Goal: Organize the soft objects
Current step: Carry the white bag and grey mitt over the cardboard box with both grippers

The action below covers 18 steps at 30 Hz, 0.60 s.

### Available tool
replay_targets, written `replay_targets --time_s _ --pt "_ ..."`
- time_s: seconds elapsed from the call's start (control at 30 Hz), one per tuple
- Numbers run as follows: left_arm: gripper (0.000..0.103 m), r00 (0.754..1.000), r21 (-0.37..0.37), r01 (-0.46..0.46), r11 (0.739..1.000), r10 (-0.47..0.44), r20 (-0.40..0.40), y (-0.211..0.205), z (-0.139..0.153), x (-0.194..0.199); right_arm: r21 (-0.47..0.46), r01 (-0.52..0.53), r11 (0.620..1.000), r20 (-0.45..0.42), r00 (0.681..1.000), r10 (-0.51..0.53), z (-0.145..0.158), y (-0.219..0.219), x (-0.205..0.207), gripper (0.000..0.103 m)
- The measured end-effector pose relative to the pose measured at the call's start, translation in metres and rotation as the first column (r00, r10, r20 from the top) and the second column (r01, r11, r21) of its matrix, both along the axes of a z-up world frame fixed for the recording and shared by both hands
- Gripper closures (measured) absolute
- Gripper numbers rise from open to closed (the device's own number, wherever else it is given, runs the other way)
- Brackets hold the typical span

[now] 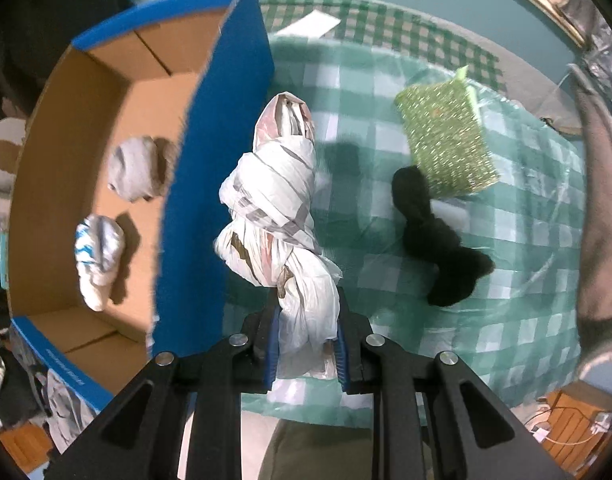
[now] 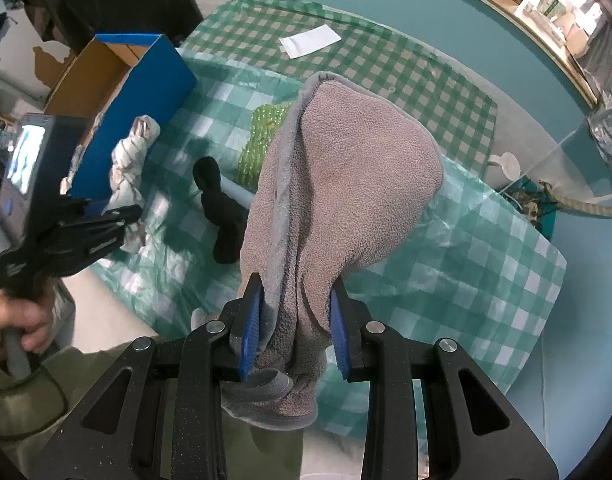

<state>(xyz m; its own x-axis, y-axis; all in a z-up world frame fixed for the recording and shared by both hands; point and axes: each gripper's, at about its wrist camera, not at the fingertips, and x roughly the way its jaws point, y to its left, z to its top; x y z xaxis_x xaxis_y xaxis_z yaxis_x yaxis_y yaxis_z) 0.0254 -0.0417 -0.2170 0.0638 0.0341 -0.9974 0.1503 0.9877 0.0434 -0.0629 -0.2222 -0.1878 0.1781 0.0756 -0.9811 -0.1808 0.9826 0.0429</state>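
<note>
Left wrist view: the knotted white plastic bag bundle hangs from the left gripper, whose blue pads are clamped on its twisted tail. The bundle dangles just right of the blue cardboard box, close against its near wall and not yet over the opening. Inside the box lie a grey rolled cloth and a white-and-blue bundle. On the checked tablecloth to the right remain a black sock and a green scouring sponge, touching.

Right wrist view: the right gripper is closed on a grey-brown fleece cloth, held above the table.

Judgement: the bundle should be raised until its low end clears the box wall, carried left over bare cardboard, then released. The grip on the tail looks thin; swinging could slip it.
</note>
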Motion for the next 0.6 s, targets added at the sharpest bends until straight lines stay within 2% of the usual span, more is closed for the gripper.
replay_targets --time_s 0.37,0.6 --pt "0.08 0.995 -0.016 0.014 1.0 -0.013 0.096 0.008 0.059 -0.009 0.002 -0.027 1.0 0.025 0.999 0.027 0.012 0.02 0.006 0.073" --pt "0.08 0.991 -0.023 0.002 1.0 0.001 0.134 0.02 0.079 -0.01 0.011 -0.063 0.998 0.048 0.997 0.062 0.026 0.04 0.013 0.073"
